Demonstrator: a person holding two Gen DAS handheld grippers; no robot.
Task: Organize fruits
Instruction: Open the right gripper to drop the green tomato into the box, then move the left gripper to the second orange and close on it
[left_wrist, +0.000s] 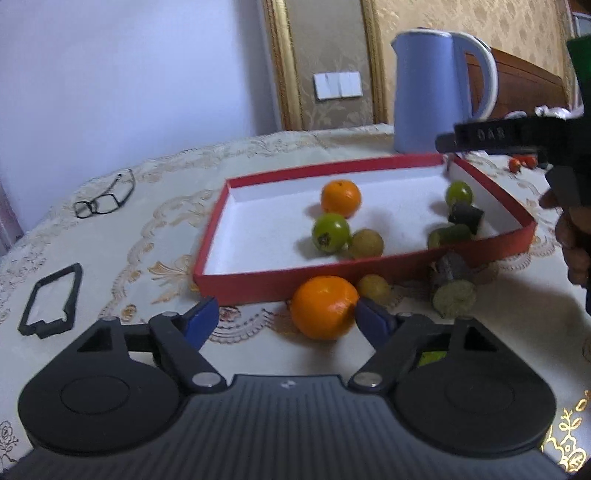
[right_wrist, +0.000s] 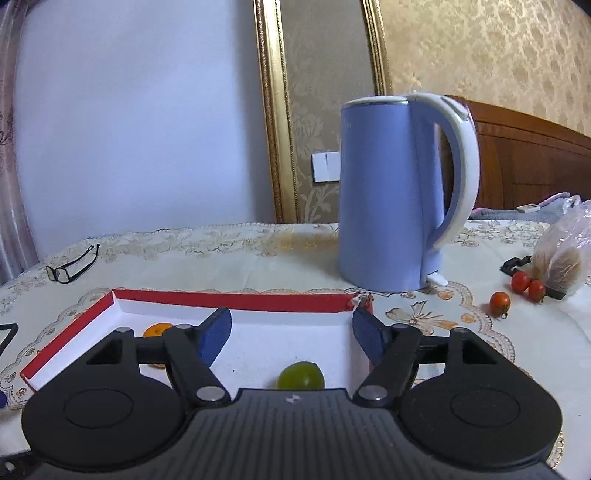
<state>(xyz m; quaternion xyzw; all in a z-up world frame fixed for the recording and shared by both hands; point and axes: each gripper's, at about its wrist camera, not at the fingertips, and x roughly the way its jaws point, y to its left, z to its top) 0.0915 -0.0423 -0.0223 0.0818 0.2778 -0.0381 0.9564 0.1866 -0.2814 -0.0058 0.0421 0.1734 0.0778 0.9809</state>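
Observation:
A red box with a white inside (left_wrist: 258, 284) holds an orange (left_wrist: 340, 198), two green fruits (left_wrist: 330, 232) (left_wrist: 459, 192), a yellowish fruit (left_wrist: 366, 243) and cut green-dark pieces (left_wrist: 448, 235). On the cloth before it lie another orange (left_wrist: 324, 307), a yellowish fruit (left_wrist: 373, 288) and a cut piece (left_wrist: 452, 290). My left gripper (left_wrist: 286, 319) is open; its right fingertip touches that orange. My right gripper (right_wrist: 291, 334) is open and empty above the box (right_wrist: 236, 297), over a green fruit (right_wrist: 301, 376). An orange (right_wrist: 157, 329) shows behind its left finger.
A blue kettle (right_wrist: 391, 192) stands behind the box. Three cherry tomatoes (right_wrist: 499, 302) and a plastic bag (right_wrist: 565, 251) lie at the right. Glasses (left_wrist: 105, 197) and a black frame (left_wrist: 51, 299) lie at the left. The right gripper body (left_wrist: 535, 136) shows in the left view.

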